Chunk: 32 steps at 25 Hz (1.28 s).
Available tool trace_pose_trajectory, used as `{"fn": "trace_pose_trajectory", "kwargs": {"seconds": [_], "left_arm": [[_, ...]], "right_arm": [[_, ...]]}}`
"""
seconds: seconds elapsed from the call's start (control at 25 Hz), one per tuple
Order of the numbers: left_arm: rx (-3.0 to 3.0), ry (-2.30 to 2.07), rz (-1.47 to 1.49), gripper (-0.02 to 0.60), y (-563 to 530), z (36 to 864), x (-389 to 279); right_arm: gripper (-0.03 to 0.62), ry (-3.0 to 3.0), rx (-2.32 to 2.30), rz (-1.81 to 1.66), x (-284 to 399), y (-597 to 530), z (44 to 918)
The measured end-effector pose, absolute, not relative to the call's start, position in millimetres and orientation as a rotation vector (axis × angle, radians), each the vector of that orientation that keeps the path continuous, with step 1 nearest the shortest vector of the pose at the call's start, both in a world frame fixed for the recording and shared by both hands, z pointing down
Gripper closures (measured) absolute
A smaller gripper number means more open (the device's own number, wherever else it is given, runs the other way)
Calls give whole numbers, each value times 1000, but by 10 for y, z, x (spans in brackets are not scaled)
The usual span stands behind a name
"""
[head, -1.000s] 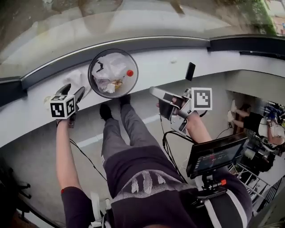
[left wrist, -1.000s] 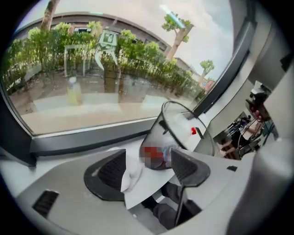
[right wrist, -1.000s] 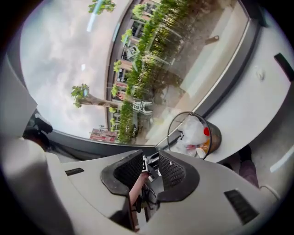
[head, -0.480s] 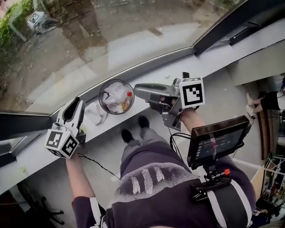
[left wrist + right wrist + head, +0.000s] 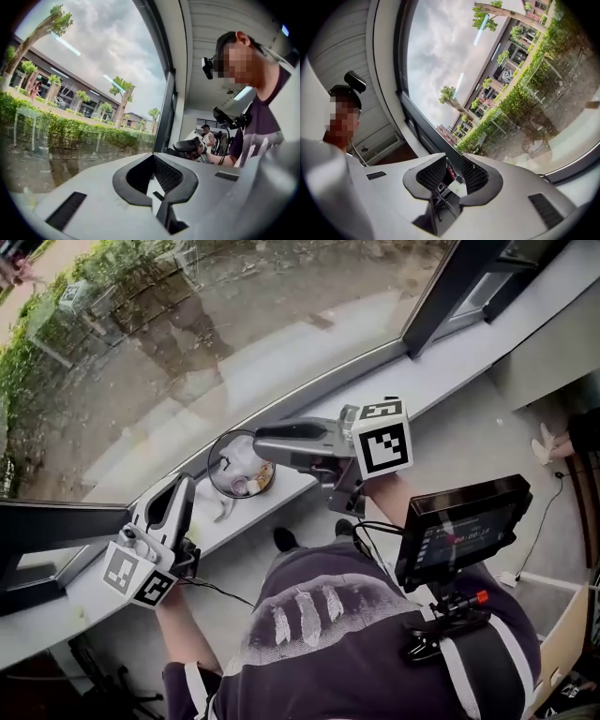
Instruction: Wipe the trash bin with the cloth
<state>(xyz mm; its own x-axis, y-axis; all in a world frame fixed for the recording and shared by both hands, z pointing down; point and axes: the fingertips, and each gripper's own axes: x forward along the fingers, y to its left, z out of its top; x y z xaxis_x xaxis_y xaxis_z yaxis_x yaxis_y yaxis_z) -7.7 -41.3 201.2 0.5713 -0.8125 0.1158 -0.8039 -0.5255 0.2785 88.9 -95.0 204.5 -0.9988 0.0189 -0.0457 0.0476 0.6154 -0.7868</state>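
Observation:
The round dark-rimmed trash bin [image 5: 234, 486], lined with a white bag and holding rubbish, stands on the white window sill [image 5: 427, 369]. A crumpled white cloth [image 5: 218, 508] lies on the sill just left of it. My left gripper [image 5: 182, 487] hangs in the air left of the cloth, clear of it; its jaws have just been closing and now stand shut with nothing between them [image 5: 157, 182]. My right gripper [image 5: 262, 439] is raised above the bin's right rim, pointing left, open and empty [image 5: 452, 172]. Neither gripper view shows the bin or the cloth.
Large window glass [image 5: 187, 352] rises right behind the sill, with a dark frame post [image 5: 450, 287] at the upper right. A monitor rig [image 5: 459, 532] hangs at the person's chest. A cable [image 5: 220, 589] trails from the left gripper. A dark shoe [image 5: 284, 540] stands on the floor below the sill.
Both grippers have risen and turned toward level. The left one has lifted away from the sill beside the cloth and its jaws have closed empty. The head view has swung up toward the window.

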Motion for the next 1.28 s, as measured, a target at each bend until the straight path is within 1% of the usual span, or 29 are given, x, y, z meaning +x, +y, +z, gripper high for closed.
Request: {"fn": "trace_pose_trajectory", "kwargs": {"seconds": [0.08,0.16,0.2,0.28,0.32,0.48,0.68,0.76,0.92,1.08,1.28], "left_arm": [[2540,-1288,-21,583,-494,1912,273],[2559,-1266,44,583,-603,1833,762],[2565,-1260,79,583,-648,1820,1003],[2572,-1248,118,583,-689,1843,1343],[2575,-1242,126,583,-688,1868,1427],[2589,-1245,181,583,-601,1949,1547],[2566,-1311,249,583,-404,1948,1975],[2545,-1337,279,583,-304,1981,2055],[2514,-1391,330,583,-135,2011,1997],[2487,-1418,300,583,-28,1930,1976],[2527,-1410,270,583,333,1903,1879]], "right_arm": [[491,2782,87,-1351,1117,-960,2007],[491,2754,138,-1343,1496,-980,1923],[515,2743,160,-1334,1691,-987,1892],[584,2737,185,-1308,1963,-994,1874],[594,2738,194,-1296,2021,-989,1878],[594,2735,226,-1286,2077,-930,1919],[594,2693,309,-1308,2417,-822,1975],[594,2685,339,-1318,2444,-768,2011],[594,2691,395,-1338,2350,-624,2043],[594,2701,437,-1334,2327,-515,1930],[594,2820,448,-1240,2155,-51,1875]]}}
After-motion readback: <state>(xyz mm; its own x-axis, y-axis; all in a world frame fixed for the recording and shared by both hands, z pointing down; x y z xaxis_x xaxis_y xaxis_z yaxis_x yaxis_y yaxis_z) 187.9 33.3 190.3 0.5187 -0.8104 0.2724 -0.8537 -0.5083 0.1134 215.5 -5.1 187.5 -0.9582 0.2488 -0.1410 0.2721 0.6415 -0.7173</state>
